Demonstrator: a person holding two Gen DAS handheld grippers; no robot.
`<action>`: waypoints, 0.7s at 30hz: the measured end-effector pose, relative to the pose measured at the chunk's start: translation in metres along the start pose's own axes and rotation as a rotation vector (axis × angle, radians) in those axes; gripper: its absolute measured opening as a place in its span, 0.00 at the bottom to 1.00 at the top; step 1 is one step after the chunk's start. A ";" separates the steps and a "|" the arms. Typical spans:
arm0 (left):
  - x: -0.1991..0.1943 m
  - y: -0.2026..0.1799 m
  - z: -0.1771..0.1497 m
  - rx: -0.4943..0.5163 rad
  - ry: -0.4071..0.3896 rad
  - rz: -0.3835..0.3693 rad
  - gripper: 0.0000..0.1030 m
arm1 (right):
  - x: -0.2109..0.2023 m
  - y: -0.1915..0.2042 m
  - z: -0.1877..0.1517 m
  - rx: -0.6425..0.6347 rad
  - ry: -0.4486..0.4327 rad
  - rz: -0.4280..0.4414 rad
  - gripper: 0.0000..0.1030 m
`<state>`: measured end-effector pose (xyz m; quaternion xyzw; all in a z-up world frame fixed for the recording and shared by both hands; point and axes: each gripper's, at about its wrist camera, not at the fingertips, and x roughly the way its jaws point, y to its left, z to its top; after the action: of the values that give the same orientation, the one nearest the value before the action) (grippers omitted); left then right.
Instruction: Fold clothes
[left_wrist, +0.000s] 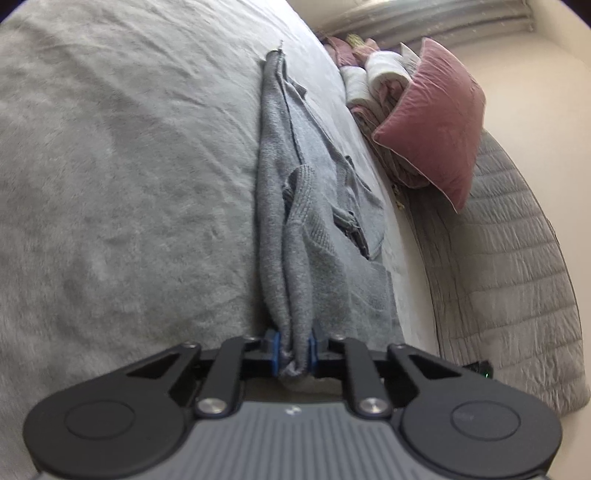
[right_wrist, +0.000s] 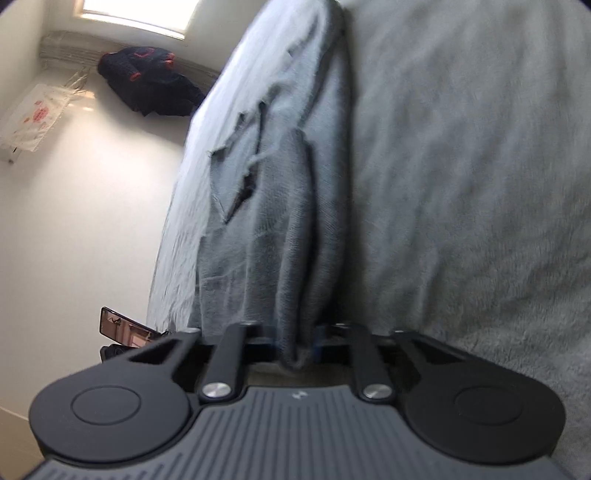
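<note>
Your left tool (left_wrist: 294, 350) is clenched on a bunched edge of the grey garment (left_wrist: 295, 206); your right tool (right_wrist: 297, 341) likewise. The garment stretches away from both tools, lying along the bed (left_wrist: 110, 166) edge.

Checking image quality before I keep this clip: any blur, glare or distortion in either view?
Left wrist view: mostly sharp, strong fisheye bending of the bed, grey garment evenly lit. Right wrist view: softer, motion-blurred garment, blown-out window at top left.
</note>
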<state>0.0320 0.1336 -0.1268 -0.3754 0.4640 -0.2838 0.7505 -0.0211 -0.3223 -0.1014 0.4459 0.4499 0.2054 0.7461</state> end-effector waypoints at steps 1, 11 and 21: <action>-0.002 -0.001 -0.001 -0.006 -0.003 -0.001 0.12 | -0.003 0.002 0.000 -0.004 0.003 0.004 0.13; -0.031 -0.009 -0.011 -0.072 0.015 -0.015 0.11 | -0.035 0.012 -0.005 -0.016 0.017 0.080 0.14; -0.051 -0.006 -0.050 0.018 0.137 0.030 0.11 | -0.054 0.000 -0.039 -0.046 0.125 0.044 0.14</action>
<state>-0.0353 0.1548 -0.1113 -0.3412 0.5173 -0.3018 0.7245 -0.0815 -0.3415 -0.0825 0.4247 0.4810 0.2595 0.7218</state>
